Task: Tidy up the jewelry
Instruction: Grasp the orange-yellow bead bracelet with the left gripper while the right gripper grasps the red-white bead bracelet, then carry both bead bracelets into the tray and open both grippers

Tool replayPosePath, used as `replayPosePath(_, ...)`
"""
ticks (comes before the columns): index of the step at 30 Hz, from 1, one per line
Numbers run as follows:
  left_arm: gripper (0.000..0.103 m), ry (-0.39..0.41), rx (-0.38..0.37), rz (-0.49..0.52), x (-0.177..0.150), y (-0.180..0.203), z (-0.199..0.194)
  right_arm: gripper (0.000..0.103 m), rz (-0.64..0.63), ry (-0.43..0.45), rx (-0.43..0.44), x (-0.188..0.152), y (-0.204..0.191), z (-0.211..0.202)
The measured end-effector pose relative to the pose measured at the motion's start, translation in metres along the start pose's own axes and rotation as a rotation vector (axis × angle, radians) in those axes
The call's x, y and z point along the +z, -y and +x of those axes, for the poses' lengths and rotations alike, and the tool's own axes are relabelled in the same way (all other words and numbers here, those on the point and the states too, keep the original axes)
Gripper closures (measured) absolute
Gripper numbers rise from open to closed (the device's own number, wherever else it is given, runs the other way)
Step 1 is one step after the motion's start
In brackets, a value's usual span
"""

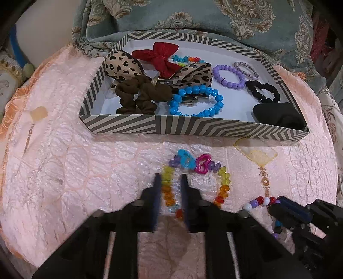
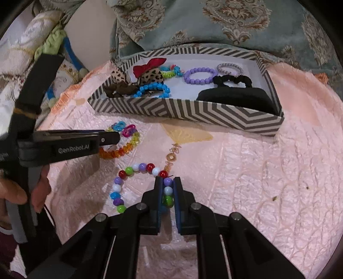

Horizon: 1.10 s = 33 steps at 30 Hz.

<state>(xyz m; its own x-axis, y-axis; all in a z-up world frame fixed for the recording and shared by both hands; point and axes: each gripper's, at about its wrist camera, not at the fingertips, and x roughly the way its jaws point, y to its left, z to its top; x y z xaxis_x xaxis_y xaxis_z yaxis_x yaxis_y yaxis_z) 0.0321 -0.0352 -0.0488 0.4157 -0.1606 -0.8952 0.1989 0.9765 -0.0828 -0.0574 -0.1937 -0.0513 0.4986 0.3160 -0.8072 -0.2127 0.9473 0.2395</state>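
Note:
A rainbow translucent-bead bracelet [image 1: 224,182] lies on the pink quilt in front of the striped box [image 1: 193,127]. My left gripper [image 1: 170,178] straddles its left strand with a small gap on each side, fingers open. It also shows in the right wrist view [image 2: 107,137], over the same bracelet [image 2: 128,148]. My right gripper [image 2: 167,182] is shut on the multicolour round-bead bracelet [image 2: 137,167], pinching purple, white and green beads. In the left wrist view it [image 1: 278,203] is at the lower right, on that bracelet [image 1: 259,201].
The striped box [image 2: 193,111] holds bows, scrunchies, blue, purple and other bracelets [image 1: 195,103] and a black pouch [image 2: 235,96]. Patterned teal cushions [image 1: 193,19] rise behind it. A hand [image 2: 32,188] holds the left gripper's handle. The pink quilt [image 2: 268,182] stretches to the right.

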Motion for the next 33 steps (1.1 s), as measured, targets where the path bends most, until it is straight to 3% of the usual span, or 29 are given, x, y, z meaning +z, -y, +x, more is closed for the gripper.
replayPosePath(9,0.103,0.058,-0.025,-0.015,-0.006,-0.001,-0.031,0.094,-0.022,0.073,0.015,0.011,-0.011,-0.037)
replayPosePath(19,0.103,0.149,-0.071,-0.012,0.012,-0.004,-0.090,0.094,-0.059,0.149,0.013,0.027,-0.018,-0.079)
replayPosePath(33,0.103,0.232,-0.039,0.053,0.036,0.020,-0.132,0.094,-0.124,0.214,-0.039,0.062,-0.016,-0.118)
